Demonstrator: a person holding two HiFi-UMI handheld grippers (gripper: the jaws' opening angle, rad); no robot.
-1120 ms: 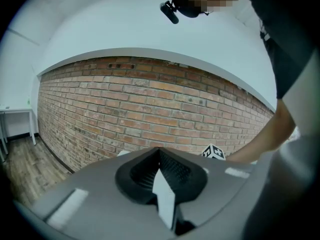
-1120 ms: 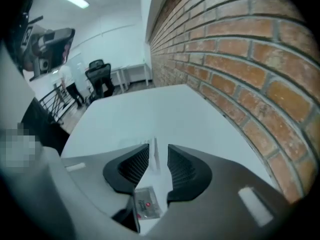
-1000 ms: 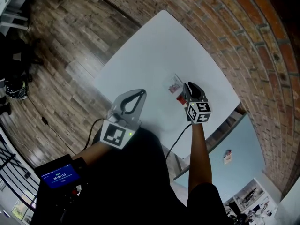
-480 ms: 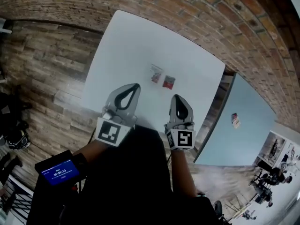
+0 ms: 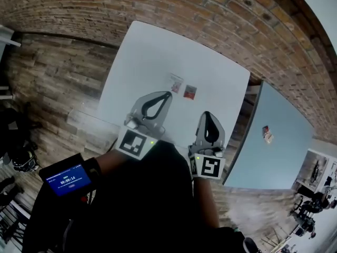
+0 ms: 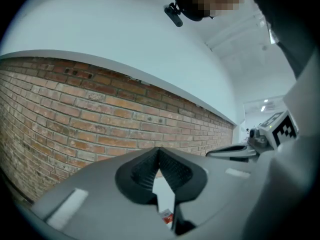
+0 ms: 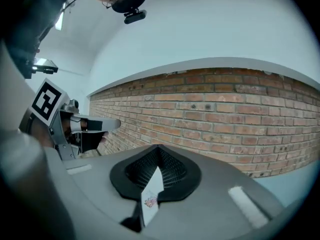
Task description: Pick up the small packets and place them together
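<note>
Two small packets lie side by side on the white table: a white one with pink print and a red one. Both grippers hover at the table's near edge, short of the packets. My left gripper has its tips together and nothing in them. My right gripper is shut and empty too. In the left gripper view the shut jaw tips frame a sliver of table with the red packet. The right gripper view shows shut tips and the pink-print packet below.
A brick wall runs behind the table. Wooden floor lies to the left. A light blue surface stands to the right with a small item on it. A device with a blue screen is strapped to the left forearm.
The right gripper has drawn back from the packets to the table's near edge, leaving both on the table. The left gripper shifted slightly forward and the head view swung.
</note>
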